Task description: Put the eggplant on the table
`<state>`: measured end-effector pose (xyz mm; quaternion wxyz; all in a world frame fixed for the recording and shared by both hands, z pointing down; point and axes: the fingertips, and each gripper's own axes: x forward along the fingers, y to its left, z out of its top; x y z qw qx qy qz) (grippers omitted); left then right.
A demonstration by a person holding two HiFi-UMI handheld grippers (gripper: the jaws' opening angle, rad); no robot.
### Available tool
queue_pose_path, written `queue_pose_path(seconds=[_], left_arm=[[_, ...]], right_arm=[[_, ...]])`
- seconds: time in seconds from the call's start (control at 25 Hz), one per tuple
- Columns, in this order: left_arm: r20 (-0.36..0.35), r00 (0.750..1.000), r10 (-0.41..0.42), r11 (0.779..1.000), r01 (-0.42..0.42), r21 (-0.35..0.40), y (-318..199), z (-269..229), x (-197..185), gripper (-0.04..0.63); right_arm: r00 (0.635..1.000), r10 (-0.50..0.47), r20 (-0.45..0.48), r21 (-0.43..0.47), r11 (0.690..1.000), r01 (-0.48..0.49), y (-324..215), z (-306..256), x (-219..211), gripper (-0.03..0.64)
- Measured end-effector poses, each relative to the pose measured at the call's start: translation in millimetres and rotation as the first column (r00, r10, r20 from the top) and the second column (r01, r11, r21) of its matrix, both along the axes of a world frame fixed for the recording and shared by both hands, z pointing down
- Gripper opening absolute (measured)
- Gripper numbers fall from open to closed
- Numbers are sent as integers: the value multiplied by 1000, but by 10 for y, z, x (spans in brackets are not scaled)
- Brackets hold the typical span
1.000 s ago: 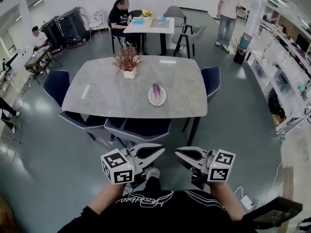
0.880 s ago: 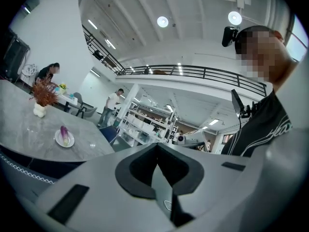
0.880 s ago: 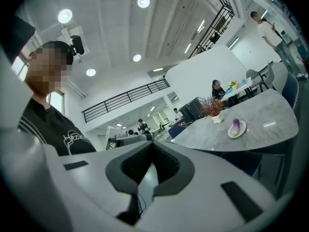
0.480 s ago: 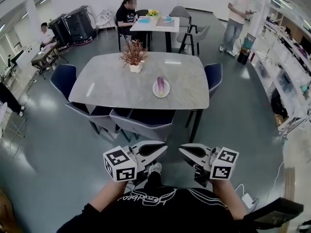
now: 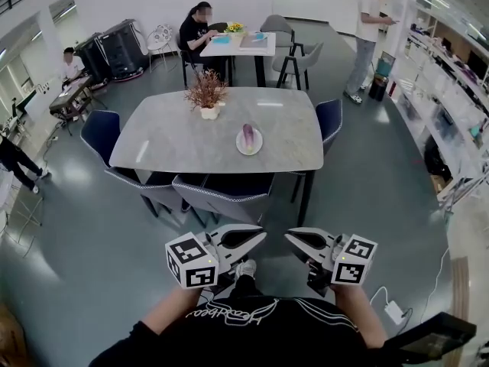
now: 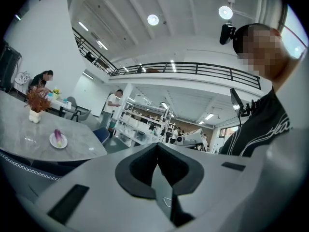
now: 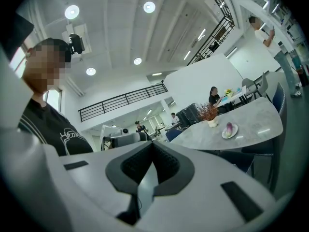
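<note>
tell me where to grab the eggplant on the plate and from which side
Grip the eggplant across its middle, coming down from above. It lies flat on the plate with its long axis running roughly away from you, so jaws closing on its left and right flanks should straddle it without catching the rim.

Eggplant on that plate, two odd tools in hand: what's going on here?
A person holds a left gripper and a right gripper, both shut and empty. The eggplant lies on a plate on the table, well ahead of them, beyond the chairs. Nothing is picked up yet.
</note>
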<state>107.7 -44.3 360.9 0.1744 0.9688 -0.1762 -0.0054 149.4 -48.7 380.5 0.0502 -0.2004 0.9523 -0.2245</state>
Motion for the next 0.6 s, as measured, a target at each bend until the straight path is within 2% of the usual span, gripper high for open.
queue_pose_path(seconds=[0.6], left_arm=[[-4,1000,-1,1000,1,18,288,-49,-16,9]], right_arm=[[1000,-4,-3,14,1000,4,302,-41,-27,6]])
